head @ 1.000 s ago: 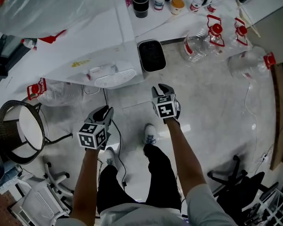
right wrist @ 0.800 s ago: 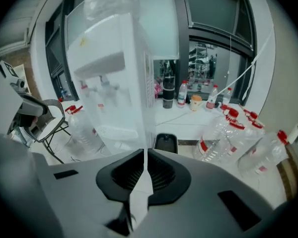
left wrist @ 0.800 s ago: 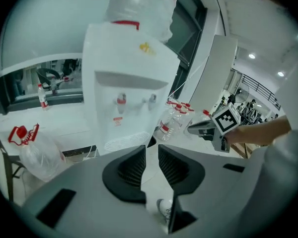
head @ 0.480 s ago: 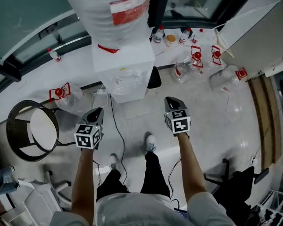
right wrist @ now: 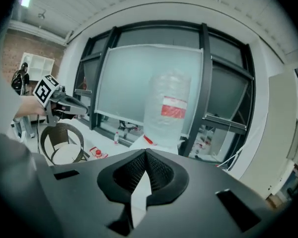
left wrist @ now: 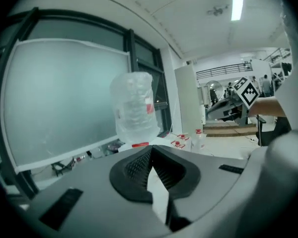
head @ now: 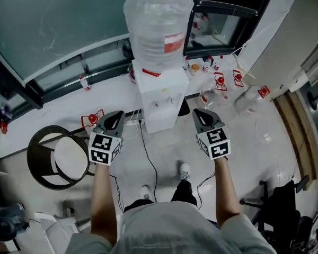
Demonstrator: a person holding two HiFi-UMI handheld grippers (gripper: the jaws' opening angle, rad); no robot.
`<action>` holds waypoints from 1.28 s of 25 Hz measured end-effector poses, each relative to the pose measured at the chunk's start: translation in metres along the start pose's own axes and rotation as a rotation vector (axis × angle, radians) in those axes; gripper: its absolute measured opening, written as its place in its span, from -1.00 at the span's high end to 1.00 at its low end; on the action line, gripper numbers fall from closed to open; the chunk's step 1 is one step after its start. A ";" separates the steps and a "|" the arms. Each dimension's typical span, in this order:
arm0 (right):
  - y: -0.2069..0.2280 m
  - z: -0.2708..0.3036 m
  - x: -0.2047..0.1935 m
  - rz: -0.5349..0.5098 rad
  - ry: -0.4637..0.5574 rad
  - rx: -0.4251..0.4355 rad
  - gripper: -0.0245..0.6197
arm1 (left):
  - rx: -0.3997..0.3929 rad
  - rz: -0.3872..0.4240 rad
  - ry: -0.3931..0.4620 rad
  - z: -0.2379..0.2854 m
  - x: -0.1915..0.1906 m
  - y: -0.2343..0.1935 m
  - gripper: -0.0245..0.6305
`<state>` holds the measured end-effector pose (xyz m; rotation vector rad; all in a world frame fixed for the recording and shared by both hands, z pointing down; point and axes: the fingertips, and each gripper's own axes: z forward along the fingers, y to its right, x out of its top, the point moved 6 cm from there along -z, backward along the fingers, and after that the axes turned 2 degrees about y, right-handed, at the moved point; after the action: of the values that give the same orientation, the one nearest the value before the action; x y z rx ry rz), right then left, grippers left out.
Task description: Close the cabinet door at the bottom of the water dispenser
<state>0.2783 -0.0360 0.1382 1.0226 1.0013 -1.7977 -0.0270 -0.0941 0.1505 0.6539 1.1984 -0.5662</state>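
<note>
The white water dispenser (head: 160, 97) stands against the window wall with a large clear bottle (head: 158, 23) on top. From above, its front face (head: 162, 119) looks flat and white; the bottom cabinet door cannot be made out. My left gripper (head: 115, 118) is held up left of the dispenser and my right gripper (head: 202, 114) right of it, neither touching it. Both are shut with nothing between the jaws. In the left gripper view the bottle (left wrist: 134, 114) rises beyond the shut left gripper (left wrist: 150, 150). The right gripper view shows the bottle (right wrist: 169, 110) past the shut right gripper (right wrist: 145, 152).
A round black basket chair (head: 57, 157) sits on the floor at the left. Several empty red-capped bottles (head: 222, 84) lie right of the dispenser. A black cable (head: 150, 157) runs across the floor toward the person's shoes (head: 184, 170). A black office chair (head: 278, 205) stands at the lower right.
The view has risen from close over the dispenser's base to a standing height. Both grippers came up with it and now flank the dispenser. The whole bottle is now in sight.
</note>
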 end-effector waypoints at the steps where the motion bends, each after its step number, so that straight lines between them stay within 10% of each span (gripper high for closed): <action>1: -0.007 -0.008 0.012 -0.007 0.023 -0.010 0.84 | -0.012 0.028 0.038 -0.010 0.013 -0.001 0.87; 12: -0.067 -0.076 0.118 -0.091 0.222 -0.061 0.84 | -0.039 0.160 0.201 -0.097 0.094 -0.005 0.86; 32: -0.081 -0.091 0.108 -0.112 0.174 -0.065 0.84 | -0.119 0.225 0.230 -0.100 0.108 0.018 0.86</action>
<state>0.1918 0.0456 0.0276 1.1165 1.2365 -1.7760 -0.0502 -0.0150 0.0265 0.7544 1.3405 -0.2329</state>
